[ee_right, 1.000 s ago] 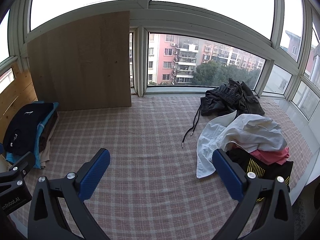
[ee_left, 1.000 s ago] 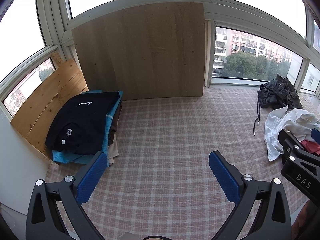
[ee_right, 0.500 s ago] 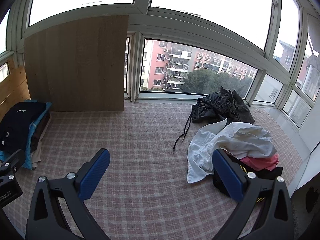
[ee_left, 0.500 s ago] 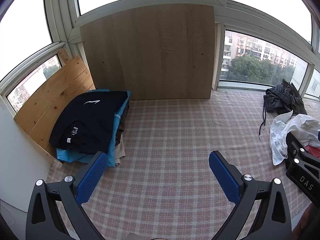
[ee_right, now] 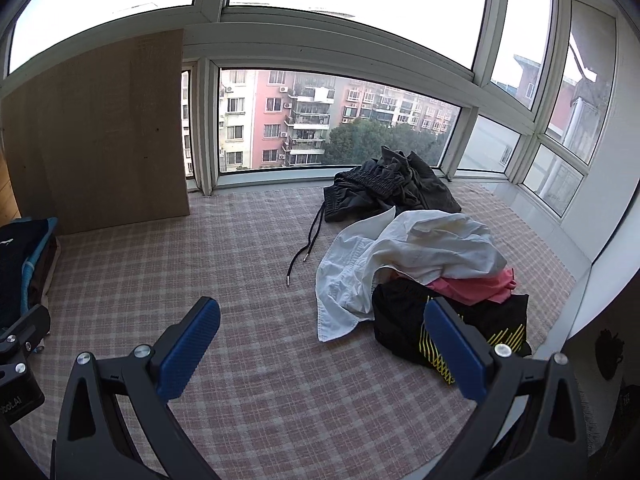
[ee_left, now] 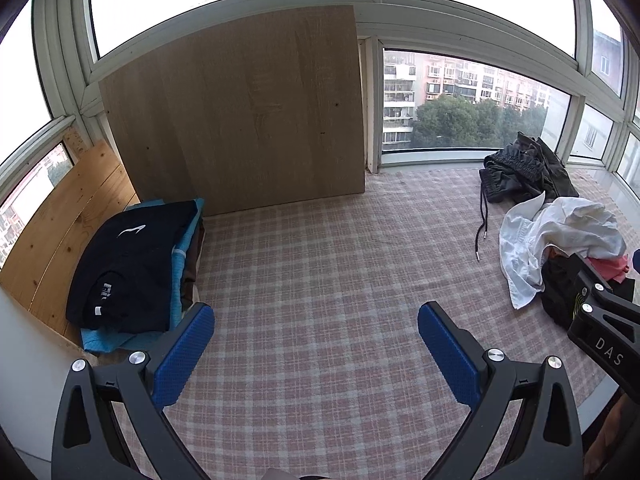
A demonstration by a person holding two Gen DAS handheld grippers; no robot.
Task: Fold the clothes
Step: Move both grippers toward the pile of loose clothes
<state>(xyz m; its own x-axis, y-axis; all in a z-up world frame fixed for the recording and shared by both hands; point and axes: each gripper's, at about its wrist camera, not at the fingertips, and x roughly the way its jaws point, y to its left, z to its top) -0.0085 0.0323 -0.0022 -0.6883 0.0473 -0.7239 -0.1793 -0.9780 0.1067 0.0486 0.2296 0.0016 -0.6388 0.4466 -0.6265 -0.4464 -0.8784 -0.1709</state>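
A folded stack topped by a black shirt (ee_left: 128, 264) over a blue one lies at the left on the plaid cloth (ee_left: 328, 272). At the right is a loose pile: a white shirt (ee_right: 404, 256), a pink garment (ee_right: 476, 288), a black garment with yellow lines (ee_right: 460, 320) and dark drawstring shorts (ee_right: 388, 192). My left gripper (ee_left: 316, 344) hangs open above the bare middle of the cloth, holding nothing. My right gripper (ee_right: 320, 344) is open too, its right finger in front of the black and yellow garment. The right gripper's body (ee_left: 600, 332) shows at the left view's right edge.
A tall wooden board (ee_left: 248, 120) leans on the windows at the back left, and a lighter plank (ee_left: 60, 224) lines the left side. Windows ring the platform. A white ledge (ee_right: 568, 248) borders the right side beside the pile.
Both views have swung to the right and tilted up. The loose pile sits more central in the right wrist view. Both grippers stay open and the clothes have not moved.
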